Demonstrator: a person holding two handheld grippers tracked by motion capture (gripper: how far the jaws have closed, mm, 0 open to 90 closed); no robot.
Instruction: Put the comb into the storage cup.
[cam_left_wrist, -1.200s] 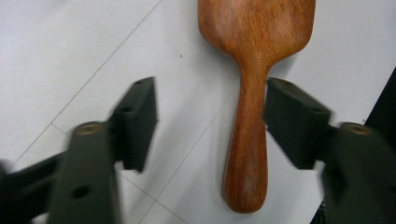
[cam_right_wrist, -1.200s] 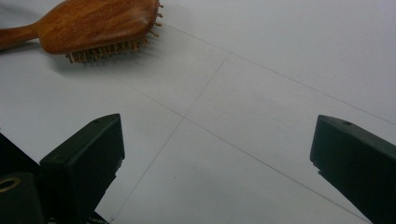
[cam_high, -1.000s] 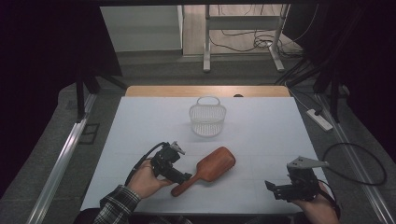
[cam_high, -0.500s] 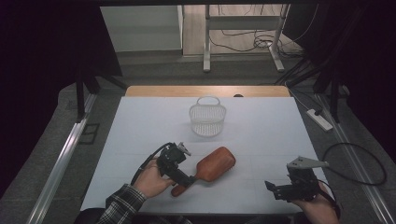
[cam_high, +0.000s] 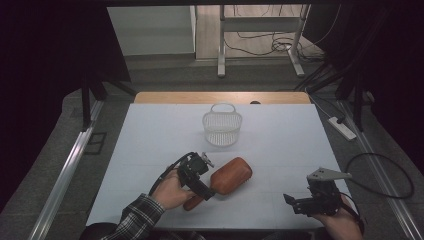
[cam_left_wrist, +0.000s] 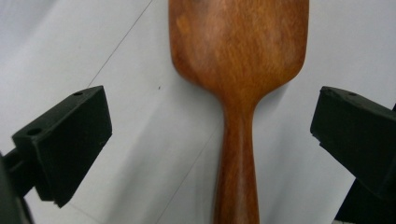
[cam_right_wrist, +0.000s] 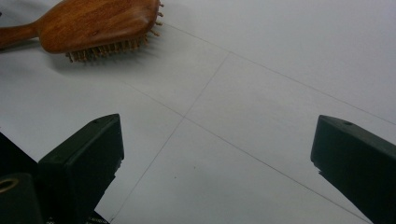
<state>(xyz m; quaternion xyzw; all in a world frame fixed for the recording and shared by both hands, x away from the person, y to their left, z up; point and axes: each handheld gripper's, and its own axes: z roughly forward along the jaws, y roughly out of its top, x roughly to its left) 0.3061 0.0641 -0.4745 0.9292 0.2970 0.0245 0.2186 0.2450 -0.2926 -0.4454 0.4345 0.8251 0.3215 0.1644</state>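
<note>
The white wire basket (cam_high: 222, 129) stands upright toward the far middle of the table (cam_high: 280, 130), handle up, and as far as you can see through its mesh it holds nothing; its floor is too small in the high view to be sure. The wooden hairbrush (cam_high: 227, 178) lies well apart from it, on the near part of the table, bristles down, with its handle running toward your left hand. Your left gripper (cam_left_wrist: 212, 135) has just been opening and its jaws now stand wide, one on either side of the brush handle (cam_left_wrist: 238, 154), with clear gaps on both sides, so nothing is gripped. In the high view that gripper (cam_high: 200, 176) covers part of the handle, and the left gripper view cuts off the brush head at the top. Your right gripper (cam_right_wrist: 217, 154) hangs low over bare table near the right front edge, jaws wide apart and holding nothing; its view catches the brush (cam_right_wrist: 88, 25) at the upper left, handle end cut off.
</note>
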